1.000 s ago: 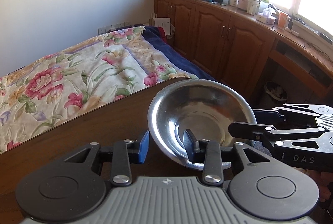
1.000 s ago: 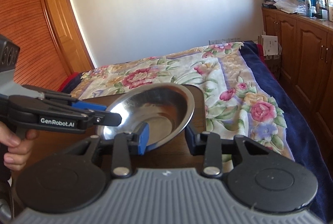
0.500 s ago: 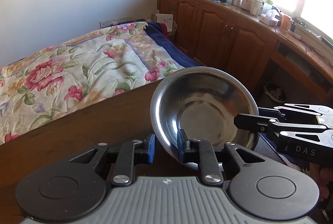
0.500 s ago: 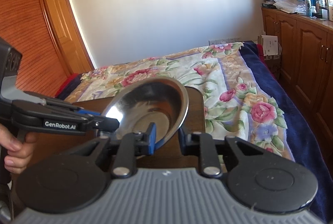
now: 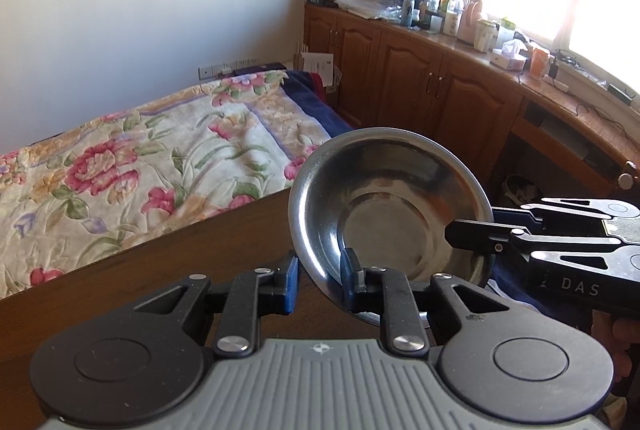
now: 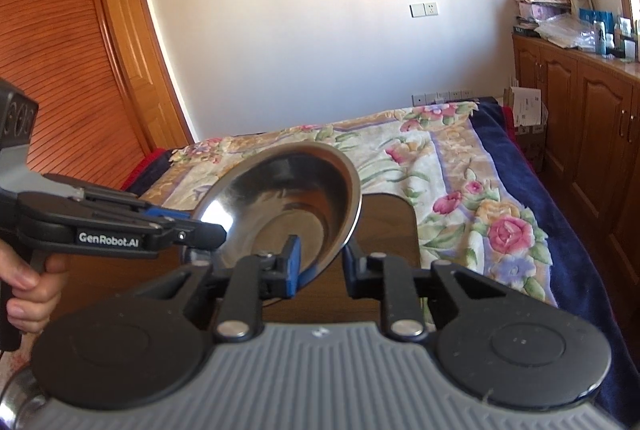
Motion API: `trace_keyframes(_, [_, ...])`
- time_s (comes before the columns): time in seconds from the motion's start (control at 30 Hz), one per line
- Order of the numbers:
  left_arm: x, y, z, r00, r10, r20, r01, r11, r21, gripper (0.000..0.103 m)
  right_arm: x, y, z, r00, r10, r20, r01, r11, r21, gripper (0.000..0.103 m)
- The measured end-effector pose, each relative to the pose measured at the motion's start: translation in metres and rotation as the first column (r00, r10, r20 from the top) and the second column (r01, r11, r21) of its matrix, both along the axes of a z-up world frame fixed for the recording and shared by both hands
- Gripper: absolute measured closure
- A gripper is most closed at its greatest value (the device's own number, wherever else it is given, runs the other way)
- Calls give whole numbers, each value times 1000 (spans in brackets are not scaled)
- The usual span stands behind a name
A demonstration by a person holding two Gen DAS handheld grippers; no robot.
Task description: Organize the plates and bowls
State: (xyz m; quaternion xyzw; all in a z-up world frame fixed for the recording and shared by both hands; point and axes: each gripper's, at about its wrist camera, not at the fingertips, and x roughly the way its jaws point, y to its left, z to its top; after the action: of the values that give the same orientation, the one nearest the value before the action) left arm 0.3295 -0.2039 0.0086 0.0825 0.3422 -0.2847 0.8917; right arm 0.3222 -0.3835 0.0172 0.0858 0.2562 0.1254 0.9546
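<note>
A shiny steel bowl is held tilted above the dark wooden table, its inside facing me. My left gripper is shut on the bowl's near left rim. My right gripper is shut on the opposite rim of the same bowl. In the left wrist view the right gripper's black fingers reach in from the right onto the rim. In the right wrist view the left gripper's fingers come in from the left.
A bed with a floral cover lies just past the table's far edge. Wooden cabinets with a cluttered top run under the window at the right. A wooden door stands at the left. A steel rim shows at the lower left corner.
Both grippers closed on the bowl's rim. The bowl rose off the table and tipped up more steeply.
</note>
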Motion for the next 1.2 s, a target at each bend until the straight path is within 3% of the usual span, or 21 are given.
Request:
trace_keyframes(0.23, [-29,24,11,1000,-2,13,2,999,-36,79,-14,10,11,1000,17,10,-16,1000,-21,79])
trace_keyframes(0.6, [-70,56,12,1000,-4,10,4,998,-58,79,-37,31,8,998,58,-37,-58,998,-16,81])
trace_keyframes(1.2, [-131,108,8,999,28,19,-26,996,-84,79,-90,75,17,990,136,-36,-137,989,-52,80])
